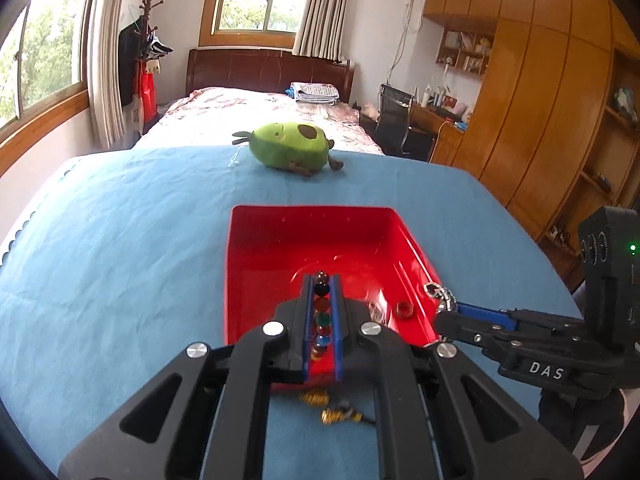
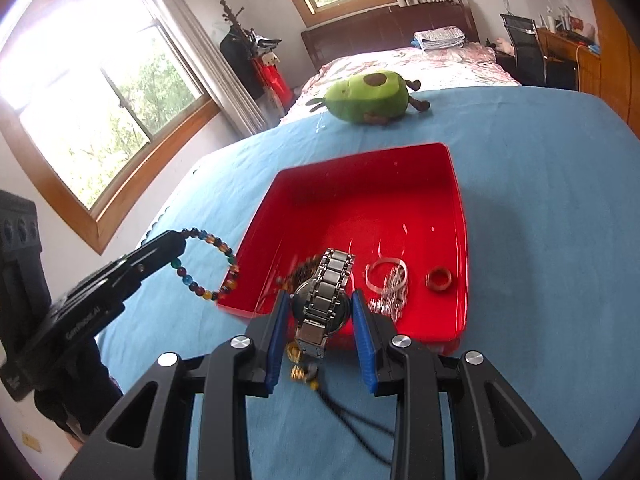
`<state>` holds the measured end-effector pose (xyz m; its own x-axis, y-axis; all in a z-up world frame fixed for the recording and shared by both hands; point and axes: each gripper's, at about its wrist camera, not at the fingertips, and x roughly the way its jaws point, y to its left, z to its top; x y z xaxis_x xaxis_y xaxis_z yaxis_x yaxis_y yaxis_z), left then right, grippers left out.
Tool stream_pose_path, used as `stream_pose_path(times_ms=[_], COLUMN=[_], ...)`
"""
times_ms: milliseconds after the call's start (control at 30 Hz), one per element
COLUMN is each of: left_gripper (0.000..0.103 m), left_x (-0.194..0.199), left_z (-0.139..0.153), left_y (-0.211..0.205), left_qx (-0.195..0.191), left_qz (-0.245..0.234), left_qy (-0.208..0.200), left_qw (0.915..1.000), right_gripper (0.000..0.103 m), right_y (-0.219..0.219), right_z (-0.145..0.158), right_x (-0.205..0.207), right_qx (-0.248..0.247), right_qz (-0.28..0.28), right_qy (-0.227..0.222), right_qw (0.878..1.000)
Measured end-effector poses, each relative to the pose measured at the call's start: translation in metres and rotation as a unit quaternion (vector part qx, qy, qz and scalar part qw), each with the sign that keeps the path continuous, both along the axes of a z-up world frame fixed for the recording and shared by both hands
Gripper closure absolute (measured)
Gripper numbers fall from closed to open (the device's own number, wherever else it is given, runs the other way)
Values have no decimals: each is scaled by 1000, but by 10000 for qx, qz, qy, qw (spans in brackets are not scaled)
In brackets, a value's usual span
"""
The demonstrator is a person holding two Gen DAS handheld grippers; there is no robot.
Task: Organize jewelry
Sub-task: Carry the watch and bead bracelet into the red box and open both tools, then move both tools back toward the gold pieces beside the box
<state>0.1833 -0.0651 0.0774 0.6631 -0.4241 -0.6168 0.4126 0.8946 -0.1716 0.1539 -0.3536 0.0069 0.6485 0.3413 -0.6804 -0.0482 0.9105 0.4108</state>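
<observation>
L gripper point(image 1: 322, 312) is pinching bead bracelet point(image 2: 208, 264) over red tray point(image 2: 456, 184) rim, R gripper point(image 2: 320, 312) is clamping watch point(image 2: 324, 292); either is risking snagging rim, spilling outside.

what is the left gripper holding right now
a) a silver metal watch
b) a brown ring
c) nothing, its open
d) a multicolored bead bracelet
d: the left gripper is shut on the bead bracelet, whose colored beads line up between its blue pads in the left wrist view; in the right wrist view it hangs in a loop at the near left edge of the red tray. The watch sits in the right gripper.
</observation>
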Motion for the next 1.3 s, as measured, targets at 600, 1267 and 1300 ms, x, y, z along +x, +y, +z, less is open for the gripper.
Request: stream_pose_path(times_ms=[600, 1267, 1300], left_gripper=[96, 32, 31], left_x=[103, 4, -2], left_z=[-66, -29, -30], left_y=[-32, 9, 11], left_qx=[429, 467, 472], left_qz=[180, 588, 591], left_qy=[674, 219, 211], left_qw=[9966, 9969, 9969], right_gripper=[70, 61, 61], right_y=[-15, -8, -6], right_z=[-51, -6, -6], right_x=[90, -1, -3], right_qx=[-548, -592, -604], right_qz=[-205, -306, -292], right_qy=[550, -90, -90], right_qw=[9968, 9977, 9977])
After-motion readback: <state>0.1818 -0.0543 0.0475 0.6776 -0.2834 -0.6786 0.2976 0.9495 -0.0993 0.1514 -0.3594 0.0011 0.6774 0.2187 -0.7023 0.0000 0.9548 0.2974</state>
